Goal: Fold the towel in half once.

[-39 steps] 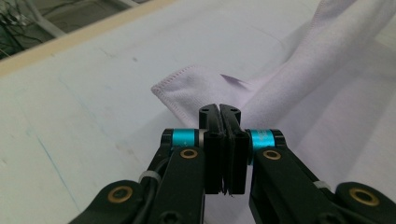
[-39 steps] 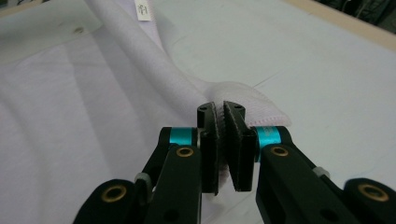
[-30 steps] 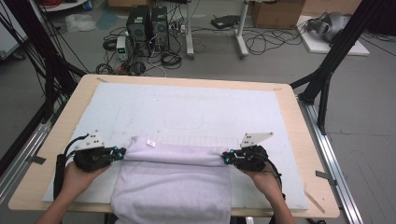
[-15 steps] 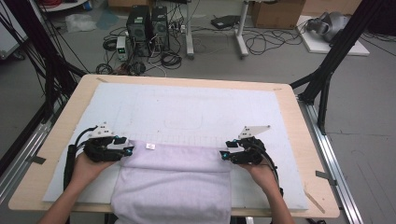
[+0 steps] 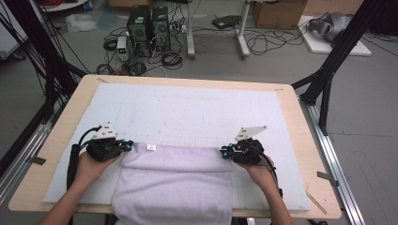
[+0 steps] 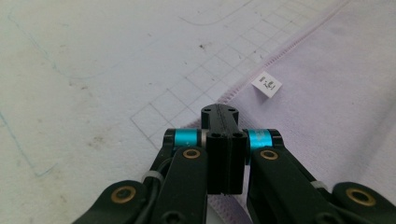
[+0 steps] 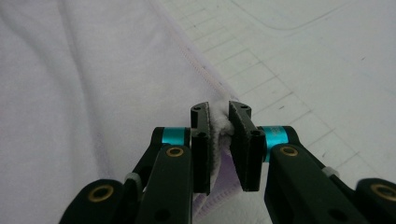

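On the wooden table [image 5: 300, 140] lies one white mat [image 5: 197, 112] printed with a faint grid and curved outlines, and nothing on it stands between the two grippers and the cloth. There is a single lilac towel [image 5: 176, 183], folded over so that a soft rolled edge runs across the mat near the person's side, while its lower part hangs over the table's front edge. At the far left of that fold, the left gripper [image 5: 123, 145] sits at the towel's corner; in the left gripper view its jaws are pressed together, and whether any cloth lies between them cannot be told. One small white tag [image 6: 266, 85] stands up just inside the towel's stitched hem. The cloth looks plain and lightly wrinkled, with a thin seam along its border. At the right end of the fold, the right gripper [image 5: 224, 152] pinches the towel's corner, a tuft of white pile showing between its slightly parted jaws.
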